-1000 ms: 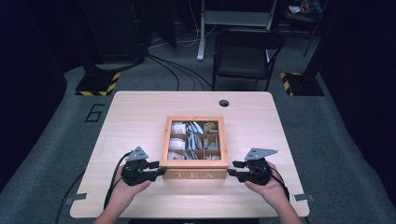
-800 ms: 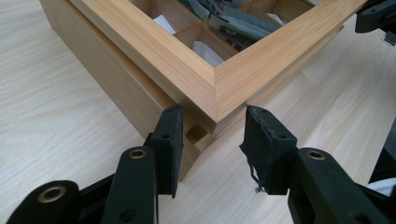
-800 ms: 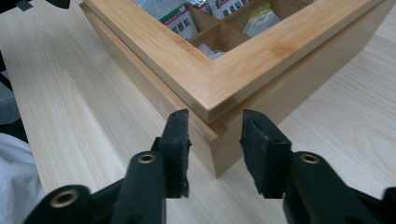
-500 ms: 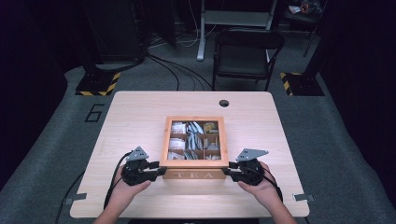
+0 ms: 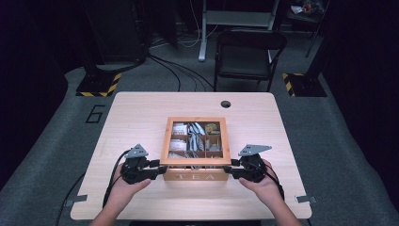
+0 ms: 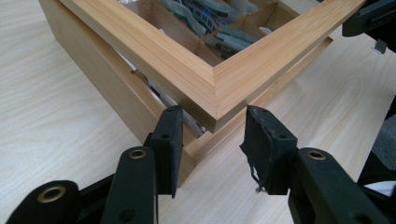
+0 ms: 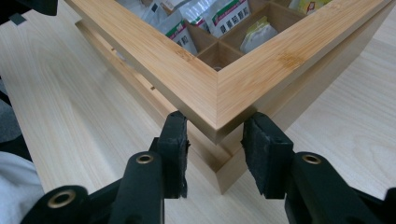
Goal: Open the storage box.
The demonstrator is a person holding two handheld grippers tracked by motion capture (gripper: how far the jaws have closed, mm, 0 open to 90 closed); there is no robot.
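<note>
A wooden tea box (image 5: pixel 195 176) marked TEA stands in the middle of the table, with several compartments of tea bags (image 5: pixel 194 134) showing through its framed lid (image 5: pixel 164 141). The lid's front edge sits raised above the base, leaving a gap. My left gripper (image 5: pixel 157 170) is at the lid's front left corner (image 6: pixel 215 100), and its pads (image 6: pixel 170 140) touch both sides of that corner. My right gripper (image 5: pixel 228 168) holds the front right corner (image 7: pixel 217 100) the same way, pads (image 7: pixel 259 144) against the lid's edges.
The box sits on a light wood table (image 5: pixel 136 113) with a round cable hole (image 5: pixel 226 104) at the back. A black chair (image 5: pixel 247 54) stands behind the table. Bare tabletop lies left and right of the box. My forearms come in from the front edge.
My right gripper has slid left up to the box's front right corner. The left gripper and the box have stayed in place.
</note>
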